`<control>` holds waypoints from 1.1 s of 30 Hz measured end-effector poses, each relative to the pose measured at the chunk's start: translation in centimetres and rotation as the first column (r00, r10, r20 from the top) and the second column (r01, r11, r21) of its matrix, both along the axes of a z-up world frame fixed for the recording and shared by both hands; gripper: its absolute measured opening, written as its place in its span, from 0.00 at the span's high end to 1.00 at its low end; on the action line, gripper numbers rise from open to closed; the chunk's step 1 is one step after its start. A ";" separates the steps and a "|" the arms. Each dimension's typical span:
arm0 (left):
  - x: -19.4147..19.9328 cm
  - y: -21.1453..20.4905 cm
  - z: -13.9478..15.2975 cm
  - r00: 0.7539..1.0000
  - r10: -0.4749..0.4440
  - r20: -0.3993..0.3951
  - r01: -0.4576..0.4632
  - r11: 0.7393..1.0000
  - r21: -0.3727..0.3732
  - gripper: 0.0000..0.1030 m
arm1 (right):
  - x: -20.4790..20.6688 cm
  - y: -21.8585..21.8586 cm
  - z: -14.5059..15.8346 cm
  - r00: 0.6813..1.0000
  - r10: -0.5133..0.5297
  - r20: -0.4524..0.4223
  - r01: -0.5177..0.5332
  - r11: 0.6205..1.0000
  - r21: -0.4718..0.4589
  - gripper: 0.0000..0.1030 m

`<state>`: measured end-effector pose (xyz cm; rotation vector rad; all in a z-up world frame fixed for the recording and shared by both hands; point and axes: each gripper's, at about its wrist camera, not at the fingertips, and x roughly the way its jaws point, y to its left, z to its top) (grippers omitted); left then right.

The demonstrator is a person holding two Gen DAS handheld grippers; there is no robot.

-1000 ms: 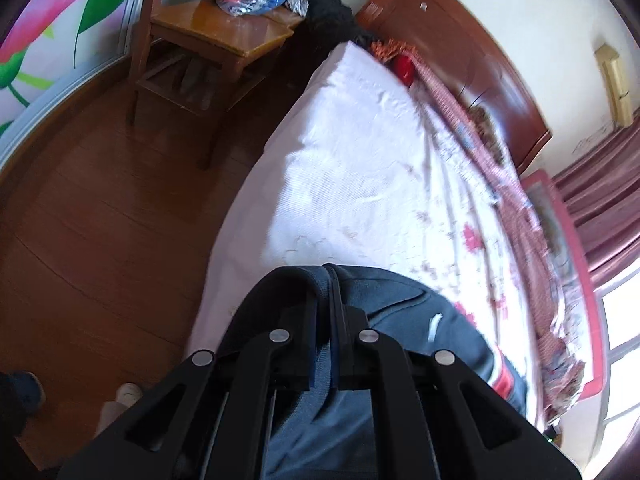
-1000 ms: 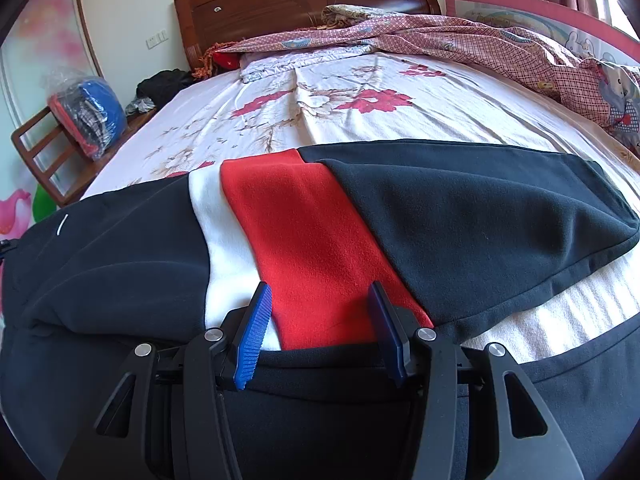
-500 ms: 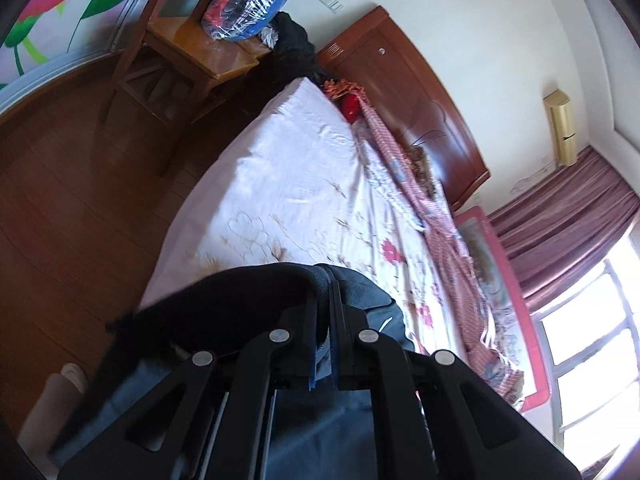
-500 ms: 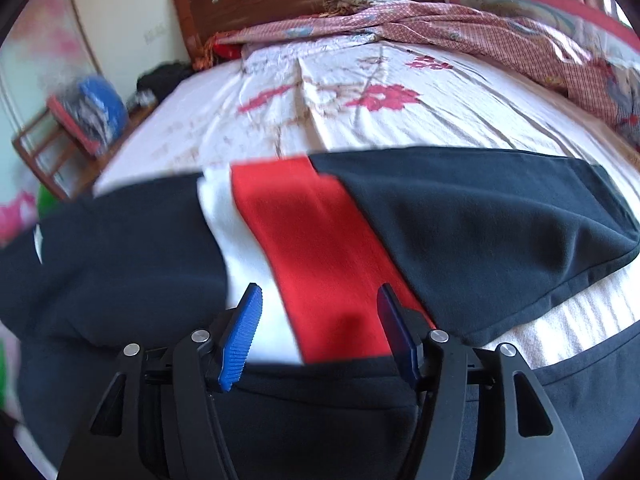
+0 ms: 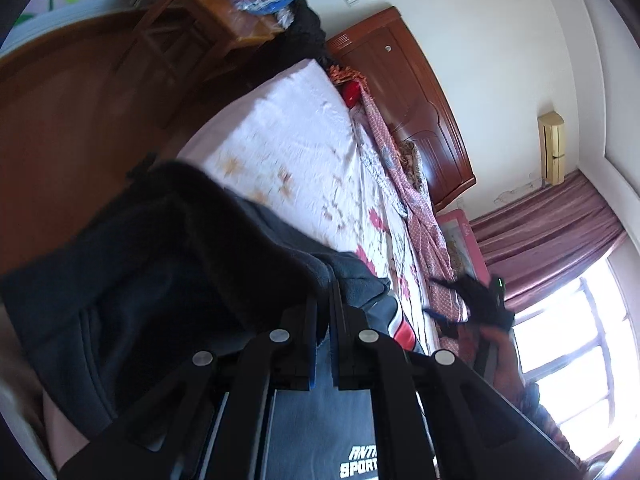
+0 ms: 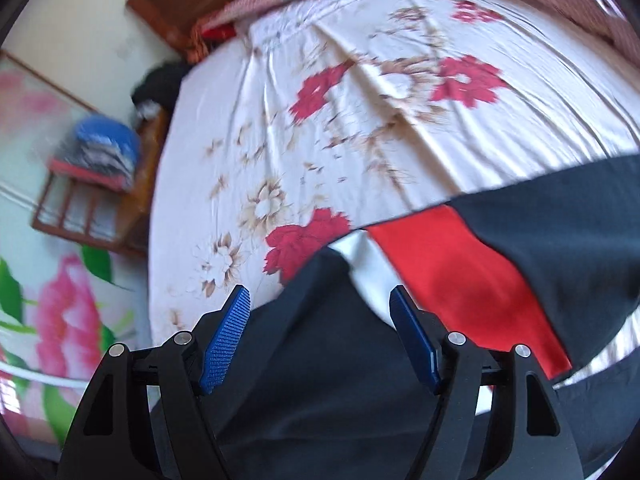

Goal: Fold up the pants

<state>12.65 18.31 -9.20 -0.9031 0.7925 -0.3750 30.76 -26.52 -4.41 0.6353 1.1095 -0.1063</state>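
The pants are dark navy with a red band (image 6: pixel 452 276) and a white band (image 6: pixel 360 256), and they lie on the flowered bed sheet (image 6: pixel 320 120). My left gripper (image 5: pixel 324 300) is shut on a fold of the dark pants (image 5: pixel 160 260), which it holds lifted over the bed edge so the cloth drapes to the left. My right gripper (image 6: pixel 320 308) hovers over the pants (image 6: pixel 560 232). Its jaws are opening: dark cloth shows below the gap, but the blue pads (image 6: pixel 228 332) do not press on it. In the left wrist view the right gripper is a dark blur at the right.
A wooden headboard (image 5: pixel 420 112) closes the far end of the bed. A checked blanket (image 5: pixel 416 200) runs along the bed's far side. A wooden chair (image 5: pixel 224 20) with a bagged bundle stands beside the bed on the wooden floor (image 5: pixel 80 120). Curtains (image 5: pixel 552 232) hang by a window.
The left gripper has carried its fold of the pants across towards the bed's middle, rolling as it went. The right gripper's jaws have spread, and it has lifted and swung left off the red band.
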 end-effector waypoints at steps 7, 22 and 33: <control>-0.8 -0.3 -1.0 1.000 -0.016 -0.002 0.016 1.000 -0.010 0.96 | 5.3 4.5 -2.2 0.992 -0.005 -0.126 -0.003 0.998 -0.063 0.30; -0.7 0.1 -0.5 0.999 -0.017 0.035 0.017 1.000 0.004 0.96 | 3.7 1.6 -5.6 0.975 -0.117 -0.188 0.111 0.993 -0.043 0.93; 0.5 4.5 3.0 0.989 0.078 0.129 -0.071 0.996 -0.059 0.96 | -8.4 1.0 2.9 0.979 -0.134 0.151 0.106 0.978 0.179 0.93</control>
